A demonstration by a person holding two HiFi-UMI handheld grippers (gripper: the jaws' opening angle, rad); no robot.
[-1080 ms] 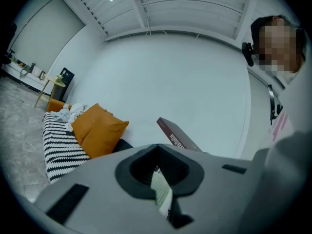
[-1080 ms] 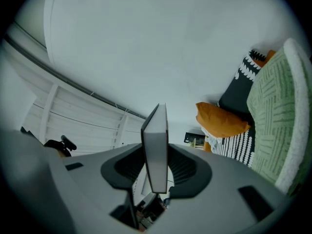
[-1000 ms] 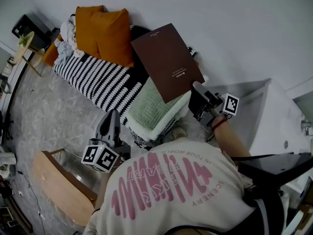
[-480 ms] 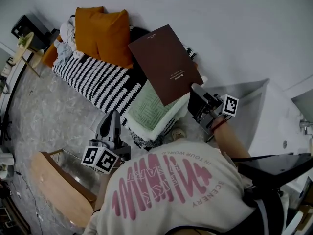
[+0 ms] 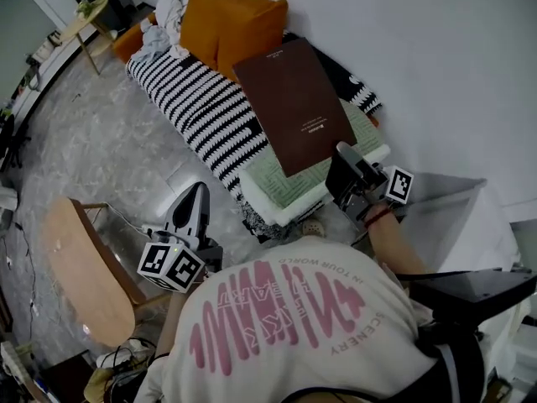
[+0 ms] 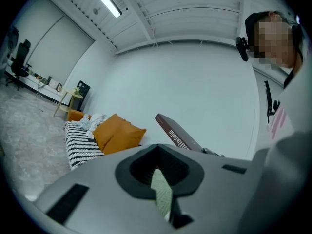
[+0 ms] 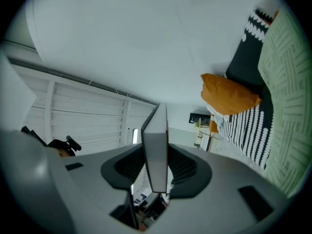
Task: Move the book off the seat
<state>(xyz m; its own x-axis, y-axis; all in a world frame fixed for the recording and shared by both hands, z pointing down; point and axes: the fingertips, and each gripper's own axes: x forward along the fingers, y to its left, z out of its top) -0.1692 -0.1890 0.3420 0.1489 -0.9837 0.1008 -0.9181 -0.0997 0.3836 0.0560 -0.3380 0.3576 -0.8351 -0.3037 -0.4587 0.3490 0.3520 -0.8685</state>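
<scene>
R tongs (image 5: 342, 154) still clamp book (image 5: 294, 103), carried a bit, up at 12 o'clock over seat (image 5: 285, 187). L tongs (image 5: 195, 200) closed, empty. Book's off, needs a spot.

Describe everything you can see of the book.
The book is large, thin and flat, with a dark brown cover carrying small pale print and pale lettering along its spine. The right claw clamps its lower edge, holding it tilted in the air above the green cushion. Nothing else appears to touch it.
</scene>
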